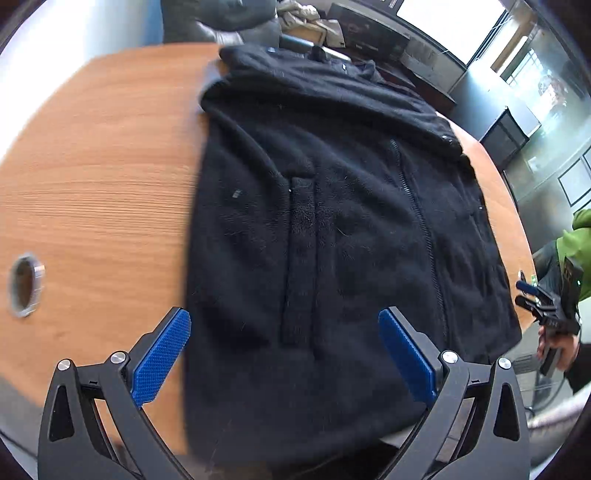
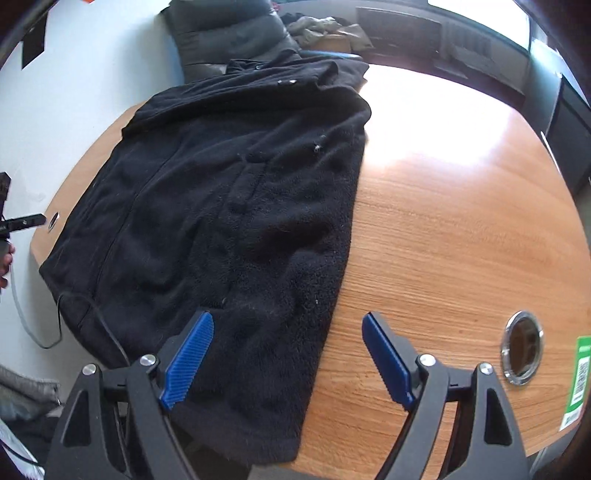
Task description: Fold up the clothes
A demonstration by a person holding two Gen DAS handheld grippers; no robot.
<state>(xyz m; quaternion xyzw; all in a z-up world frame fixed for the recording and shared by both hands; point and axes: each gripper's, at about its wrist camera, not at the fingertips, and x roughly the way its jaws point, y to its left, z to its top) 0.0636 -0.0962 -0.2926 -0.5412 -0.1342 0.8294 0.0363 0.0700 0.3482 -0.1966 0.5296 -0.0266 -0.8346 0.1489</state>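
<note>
A black fleece zip jacket (image 1: 332,229) lies spread on a wooden table (image 1: 103,166), its collar at the far end and its hem hanging over the near edge; it also shows in the right wrist view (image 2: 229,206). My left gripper (image 1: 284,325) is open and empty above the jacket's lower left part. My right gripper (image 2: 288,328) is open and empty over the jacket's lower right edge. The right gripper also shows in the left wrist view (image 1: 532,295), beside the table's right edge. One finger of the left gripper (image 2: 26,223) shows at the far left of the right wrist view.
A round cable hole (image 1: 24,284) sits in the table left of the jacket, another (image 2: 522,347) to the right. A green label (image 2: 578,380) is near the table's right edge. A dark chair (image 2: 229,33) and cluttered boxes stand beyond the far edge.
</note>
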